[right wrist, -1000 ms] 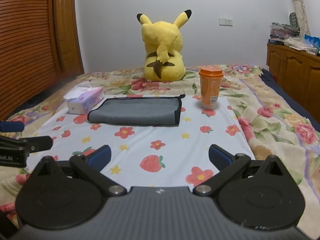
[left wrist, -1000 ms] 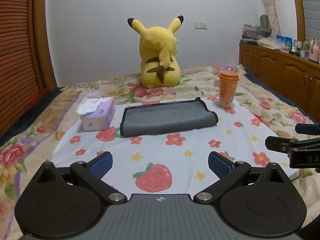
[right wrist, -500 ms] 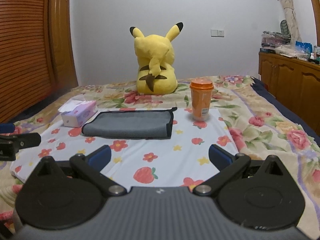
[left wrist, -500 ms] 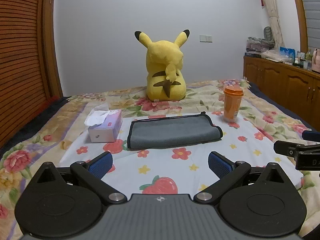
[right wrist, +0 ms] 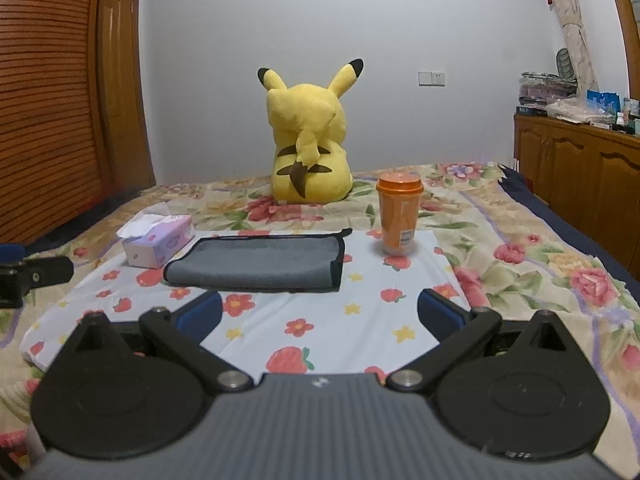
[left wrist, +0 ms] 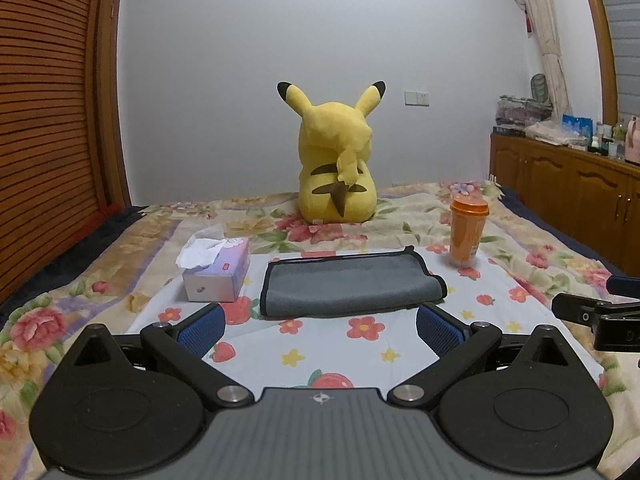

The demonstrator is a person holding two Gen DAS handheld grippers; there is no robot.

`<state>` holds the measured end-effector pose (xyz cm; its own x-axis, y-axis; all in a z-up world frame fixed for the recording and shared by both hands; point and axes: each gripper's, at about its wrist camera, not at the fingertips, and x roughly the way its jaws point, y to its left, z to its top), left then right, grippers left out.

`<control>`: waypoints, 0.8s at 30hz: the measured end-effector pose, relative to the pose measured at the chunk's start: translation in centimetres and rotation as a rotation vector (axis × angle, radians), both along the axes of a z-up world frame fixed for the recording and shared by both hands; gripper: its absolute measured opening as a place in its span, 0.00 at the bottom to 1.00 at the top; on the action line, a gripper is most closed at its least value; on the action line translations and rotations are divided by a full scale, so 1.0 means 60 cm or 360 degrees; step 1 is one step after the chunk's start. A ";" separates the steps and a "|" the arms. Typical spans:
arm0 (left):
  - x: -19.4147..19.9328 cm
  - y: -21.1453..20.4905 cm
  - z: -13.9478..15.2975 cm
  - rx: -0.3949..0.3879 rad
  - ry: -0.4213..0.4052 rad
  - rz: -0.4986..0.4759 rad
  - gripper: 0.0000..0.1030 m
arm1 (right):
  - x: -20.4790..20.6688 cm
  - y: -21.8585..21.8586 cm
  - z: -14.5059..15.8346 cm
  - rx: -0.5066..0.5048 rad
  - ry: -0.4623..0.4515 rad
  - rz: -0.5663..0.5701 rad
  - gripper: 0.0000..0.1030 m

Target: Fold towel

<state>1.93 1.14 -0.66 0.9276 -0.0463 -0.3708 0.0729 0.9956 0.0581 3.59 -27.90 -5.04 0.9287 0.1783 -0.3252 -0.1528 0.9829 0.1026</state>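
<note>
A grey towel with black trim [left wrist: 348, 289] lies folded flat on a white flowered cloth [left wrist: 360, 344] on the bed; it also shows in the right wrist view [right wrist: 260, 262]. My left gripper [left wrist: 320, 326] is open and empty, held back from the towel's near edge. My right gripper [right wrist: 320, 314] is open and empty, also short of the towel. Each gripper shows at the edge of the other's view: the right gripper [left wrist: 592, 314] and the left gripper [right wrist: 32, 276].
A tissue box [left wrist: 218, 270] stands left of the towel and an orange lidded cup [left wrist: 466, 232] right of it. A yellow Pikachu plush [left wrist: 336, 164] sits behind. Wooden cabinets [left wrist: 568, 196] line the right wall; a slatted wooden door [left wrist: 48, 120] is on the left.
Both views have tilted up and pulled back a little, so the towel sits lower in the frames. Both grippers stay open and empty. The towel has not moved.
</note>
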 end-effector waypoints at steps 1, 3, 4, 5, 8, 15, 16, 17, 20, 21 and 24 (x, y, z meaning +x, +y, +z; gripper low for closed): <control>-0.001 0.000 0.001 0.0001 -0.0004 0.0001 1.00 | -0.001 0.000 0.001 0.0003 -0.0009 -0.0002 1.00; -0.001 0.001 0.001 0.0002 -0.0011 0.0001 1.00 | -0.004 -0.001 0.003 0.0008 -0.0026 -0.0005 1.00; -0.001 0.000 0.001 0.0002 -0.0015 -0.0003 1.00 | -0.005 -0.001 0.004 0.0011 -0.0034 -0.0007 1.00; -0.001 -0.001 0.002 0.0003 -0.0021 -0.0004 1.00 | -0.006 -0.001 0.005 0.0014 -0.0040 -0.0008 1.00; -0.005 -0.001 0.003 0.0009 -0.0037 -0.0002 1.00 | -0.008 -0.001 0.007 0.0019 -0.0064 -0.0011 1.00; -0.009 -0.004 0.004 0.0028 -0.0066 -0.0009 1.00 | -0.012 -0.004 0.009 0.0019 -0.0109 -0.0020 1.00; -0.009 -0.004 0.004 0.0031 -0.0068 -0.0012 1.00 | -0.012 -0.005 0.010 0.0019 -0.0112 -0.0022 1.00; -0.010 -0.005 0.004 0.0036 -0.0071 -0.0014 1.00 | -0.011 -0.005 0.010 0.0021 -0.0114 -0.0024 1.00; -0.011 -0.005 0.004 0.0037 -0.0074 -0.0023 1.00 | -0.012 -0.006 0.009 0.0023 -0.0113 -0.0027 1.00; -0.012 -0.004 0.004 0.0040 -0.0075 -0.0022 1.00 | -0.012 -0.006 0.009 0.0021 -0.0114 -0.0026 1.00; -0.012 -0.005 0.004 0.0038 -0.0073 -0.0022 1.00 | -0.012 -0.006 0.009 0.0021 -0.0114 -0.0025 1.00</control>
<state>1.22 0.84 -0.45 0.9429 -0.0510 -0.3292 0.0836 0.9928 0.0857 2.87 -28.23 -4.47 0.9522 0.1672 -0.2556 -0.1445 0.9839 0.1051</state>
